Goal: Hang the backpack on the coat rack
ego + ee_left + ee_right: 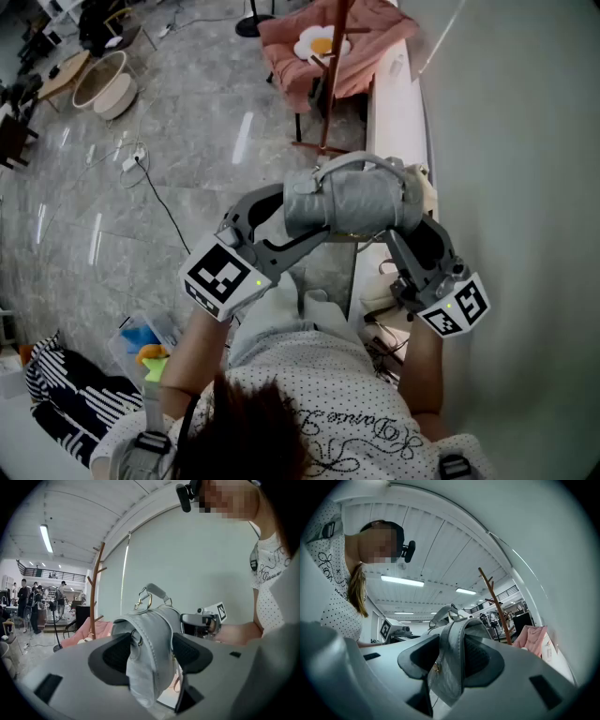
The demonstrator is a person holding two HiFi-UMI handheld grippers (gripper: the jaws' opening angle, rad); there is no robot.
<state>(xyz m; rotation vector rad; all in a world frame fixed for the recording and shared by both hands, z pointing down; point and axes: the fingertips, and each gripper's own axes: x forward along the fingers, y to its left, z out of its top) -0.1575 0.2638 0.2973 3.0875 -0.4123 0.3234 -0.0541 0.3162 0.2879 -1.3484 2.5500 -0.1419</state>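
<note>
Backpack held mid-air at chest height, well short of coat rack. Left tongs clamped wide on its body, right tongs pinching a narrower fold. Risks: soft fabric slips out; floppy top handle misses the rack.

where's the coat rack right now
In the head view the coat rack stands at top centre, beside the pink chair by the white wall, beyond the backpack.
</note>
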